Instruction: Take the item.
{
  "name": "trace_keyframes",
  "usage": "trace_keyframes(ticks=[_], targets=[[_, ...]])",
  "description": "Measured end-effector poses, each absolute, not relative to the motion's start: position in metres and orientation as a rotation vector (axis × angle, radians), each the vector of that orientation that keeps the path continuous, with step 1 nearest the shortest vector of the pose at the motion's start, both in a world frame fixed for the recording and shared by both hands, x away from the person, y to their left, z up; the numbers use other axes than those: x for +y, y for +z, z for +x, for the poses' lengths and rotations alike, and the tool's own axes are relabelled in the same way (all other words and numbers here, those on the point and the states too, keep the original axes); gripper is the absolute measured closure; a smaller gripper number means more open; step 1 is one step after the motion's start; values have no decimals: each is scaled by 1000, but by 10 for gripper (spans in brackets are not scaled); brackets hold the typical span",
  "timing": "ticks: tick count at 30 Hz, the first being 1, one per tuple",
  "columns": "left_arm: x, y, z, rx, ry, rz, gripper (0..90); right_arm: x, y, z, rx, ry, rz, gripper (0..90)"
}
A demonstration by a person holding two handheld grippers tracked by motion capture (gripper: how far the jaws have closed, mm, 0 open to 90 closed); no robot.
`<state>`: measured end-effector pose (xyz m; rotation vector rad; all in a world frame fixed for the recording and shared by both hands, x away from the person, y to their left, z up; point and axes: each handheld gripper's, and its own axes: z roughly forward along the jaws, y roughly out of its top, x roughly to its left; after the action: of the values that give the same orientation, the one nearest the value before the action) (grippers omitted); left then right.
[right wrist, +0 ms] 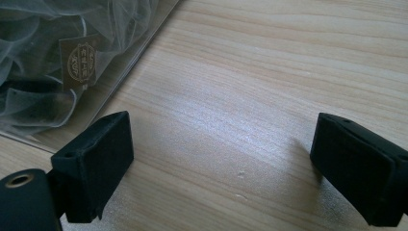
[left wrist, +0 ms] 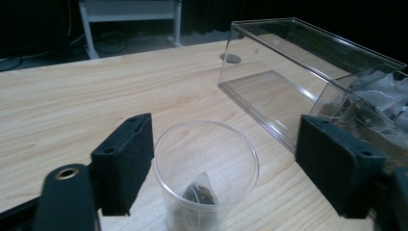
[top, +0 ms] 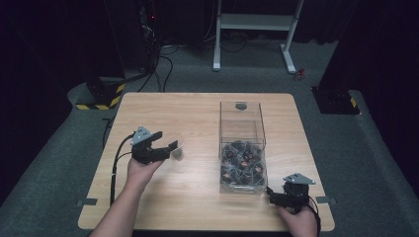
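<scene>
Moving tea bags from the box (top: pixel 242 148) into the cup (left wrist: pixel 207 168), judging by the layout. One bag (left wrist: pixel 201 190) already lying at the bottom of the cup; a heap of others (top: pixel 242 165) still filling the near end of the box, so most of the work looking left to do, if the whole heap is meant to go.

Left gripper (top: pixel 164 149) hovering at the cup, jaws spread wide on either side of it and apparently not touching; released, gripping nothing. Cup standing upright on the table (top: pixel 197 197), left of the box and apart from it.

Right gripper (top: pixel 272 196) resting low by the near right corner of the box, jaws wide apart over bare wood, holding nothing. Tea bags (right wrist: pixel 43 62) pressing against the clear wall just beside its left jaw, a brown paper tag (right wrist: pixel 82 62) showing through.

Next move, probably: reaching over the box rim for another bag.

Working on a pale wood-grain table with rounded corners, standing on grey carpet. Dim room all around: dark curtains, a white desk frame (top: pixel 254 29) at the back, cables trailing on the floor, yellow-and-black striped bases (top: pixel 101 98) at the left.
</scene>
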<state>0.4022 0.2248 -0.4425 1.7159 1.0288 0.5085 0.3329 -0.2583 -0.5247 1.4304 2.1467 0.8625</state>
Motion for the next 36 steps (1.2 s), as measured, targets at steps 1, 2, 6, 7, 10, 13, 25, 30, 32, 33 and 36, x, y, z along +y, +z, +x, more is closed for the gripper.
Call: trace_keyframes(ticks=[1,2,6,7,10,13,25,30,32,33,36], targets=[[225,-442,401,1029,512,1718,199,-258,-525,333,2147,862,1430,76],[226,-441,400,1026,520,1723,187,-258,-525,333,2147,862,1430,76],[228,-440,395,1028,518,1726,164,-258,-525,333,2147,862,1431,76],[230,-441,394,1029,513,1726,162,-258,-525,333,2147,863,1430,76],[234,-442,390,1033,514,1728,161,-258,-525,333,2147,862,1431,76],[238,-444,385,1040,513,1732,160,-258,-525,333,2147,862,1431,76],[251,-462,365,1104,470,1695,162,-258,-525,333,2147,863,1430,76],[262,-475,355,1102,485,1787,165,-258,-525,333,2147,863,1431,76],[265,-480,350,1111,480,1807,167,-258,-525,333,2147,862,1430,76],[265,-484,348,1118,486,1817,169,-258,-525,333,2147,862,1430,76],[265,-493,340,1137,490,1866,174,-258,-525,333,2147,862,1431,76]])
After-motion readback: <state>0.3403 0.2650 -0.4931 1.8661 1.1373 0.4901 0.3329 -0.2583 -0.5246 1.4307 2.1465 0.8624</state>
